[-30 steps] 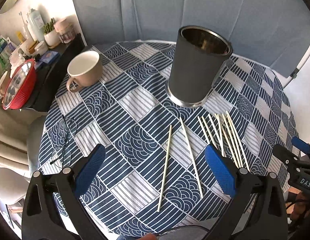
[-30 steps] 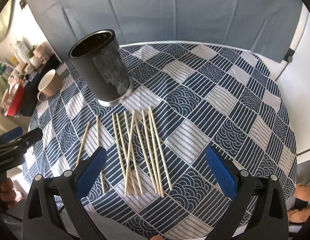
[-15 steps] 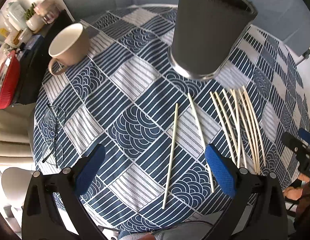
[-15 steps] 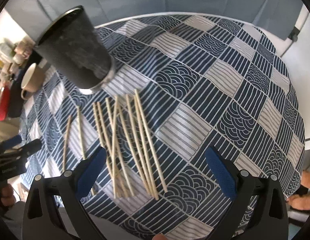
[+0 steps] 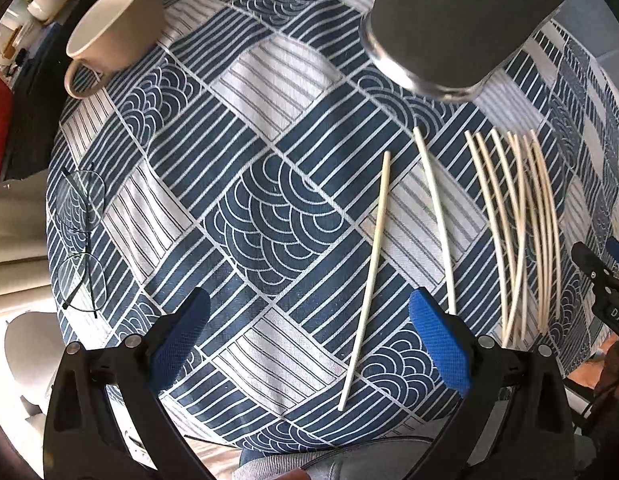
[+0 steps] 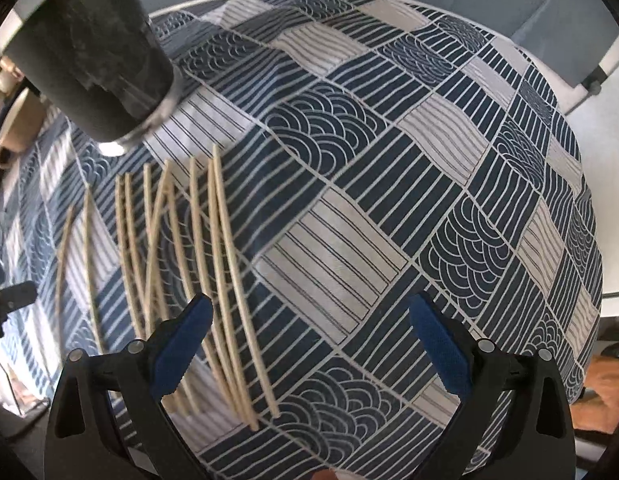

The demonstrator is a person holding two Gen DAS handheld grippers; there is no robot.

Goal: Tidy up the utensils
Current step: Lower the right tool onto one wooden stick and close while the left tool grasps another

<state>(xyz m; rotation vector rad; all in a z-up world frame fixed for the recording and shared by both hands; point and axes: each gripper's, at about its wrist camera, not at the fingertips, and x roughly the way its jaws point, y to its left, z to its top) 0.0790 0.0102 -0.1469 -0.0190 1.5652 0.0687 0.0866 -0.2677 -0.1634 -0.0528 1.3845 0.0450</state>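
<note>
Tablecloth (image 5: 245, 92) — chopstick (image 5: 369, 268) between (parted) fingers (image 5: 439, 342)

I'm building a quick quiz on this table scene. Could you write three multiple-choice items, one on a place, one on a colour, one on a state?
1. Where do the eyeglasses lie?
A. by the tablecloth's left edge
B. inside the mug
C. on the chopsticks

2. What colour is the mug?
A. red
B. beige
C. green

3. How is the left gripper?
A. shut on a chopstick
B. open, holding nothing
C. shut on the mug

Key: 1 A, the glasses rest on the cloth far left of the chopsticks. 2 B, its wall is beige. 3 B, the jaws stand wide apart above the cloth.
</note>
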